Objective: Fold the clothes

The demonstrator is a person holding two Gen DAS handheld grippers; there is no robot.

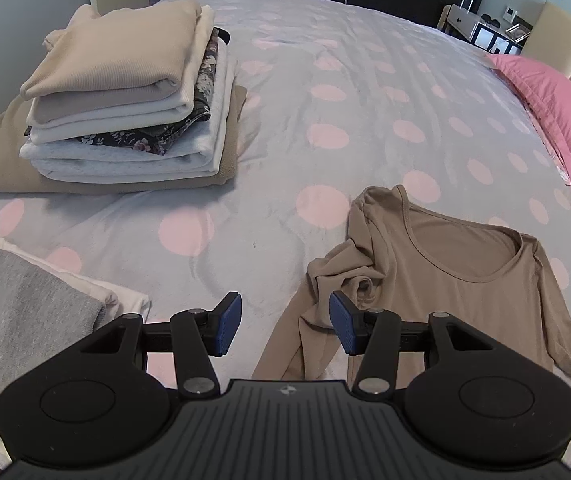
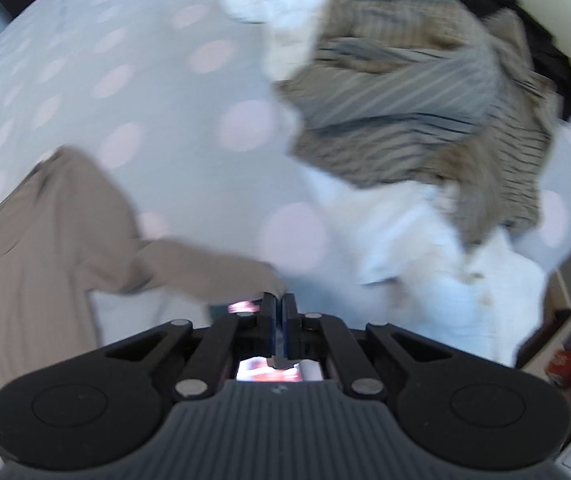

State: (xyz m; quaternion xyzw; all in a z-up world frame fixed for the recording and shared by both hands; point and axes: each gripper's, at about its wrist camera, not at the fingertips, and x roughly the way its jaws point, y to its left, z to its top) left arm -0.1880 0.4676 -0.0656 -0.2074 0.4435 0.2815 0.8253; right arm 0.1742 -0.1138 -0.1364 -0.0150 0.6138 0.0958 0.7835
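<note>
- Far left in the left wrist view, a grey garment [image 1: 17, 300] lies over a white one [image 1: 121, 298] at the bed's near edge.
- Behind them stands a stack [image 1: 125, 100] of folded clothes: a beige knit on top, then cream, a dark floral piece, white, and a wide tan layer at the bottom.
- The bedcover [image 1: 325, 100] is grey with pink dots and lies bare between the stack and the top.
- The left gripper [image 1: 285, 326] hovers low over the bed with its blue pads [image 1: 229, 324] wide apart and nothing between them.
- The right pad sits over the bunched left sleeve of the tan top [image 1: 445, 280]; whether it touches the cloth cannot be told.
- The top lies flat, neckline facing away, on the near right part of the bed, with the right sleeve running down toward the edge.
- A pink pillow [image 1: 557, 112] lies at the far right, against the headboard.
- In the blurred right wrist view, the top [image 2: 45, 232] lies at left, its sleeve stretching right to the right gripper [image 2: 278, 308].
- That gripper's pads are pressed together, and the sleeve cuff appears pinched at their tips.
- To the right lies an unfolded pile [image 2: 425, 100]: a striped brown-grey garment over white pieces.
</note>
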